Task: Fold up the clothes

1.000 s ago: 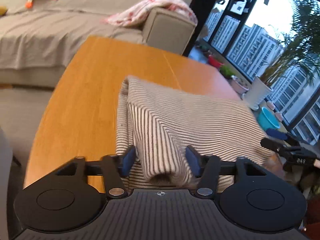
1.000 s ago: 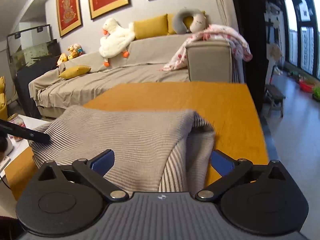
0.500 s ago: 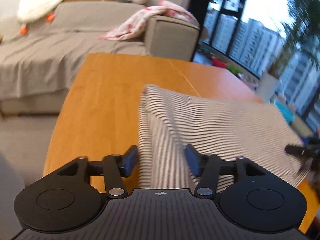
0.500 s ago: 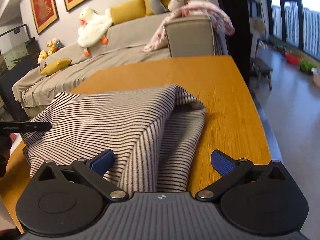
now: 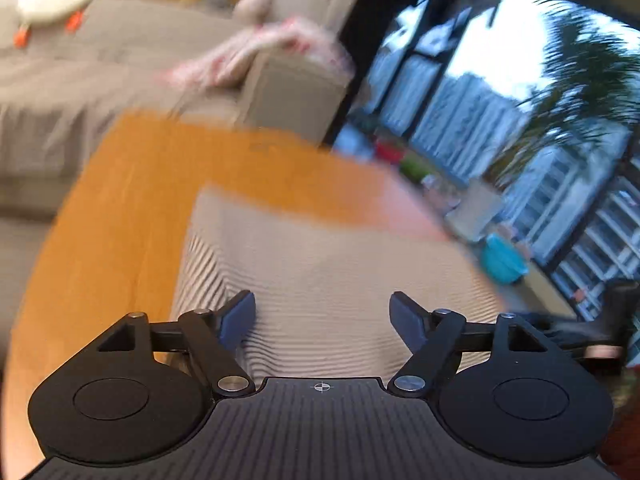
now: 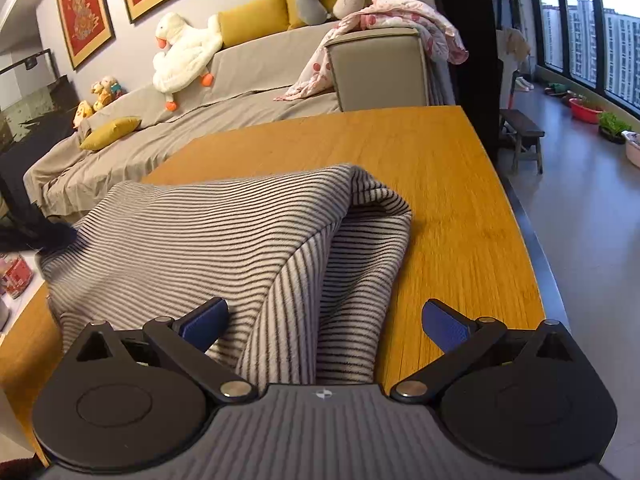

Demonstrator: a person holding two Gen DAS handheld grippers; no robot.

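Striped garment (image 6: 224,240) lies folded over at the table's (image 6: 448,200) near edge. Left gripper (image 5: 322,316) has just been opening over it; right gripper (image 6: 326,320) is spread, gripping nothing. Further folds likely remain.

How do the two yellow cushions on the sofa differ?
The big yellow cushion stands upright against the sofa's backrest, beside the white plush duck. The small yellow cushion lies flat on the seat, nearer the plush toys. The big one looks squarer, the small one pointed. Both are mustard yellow.
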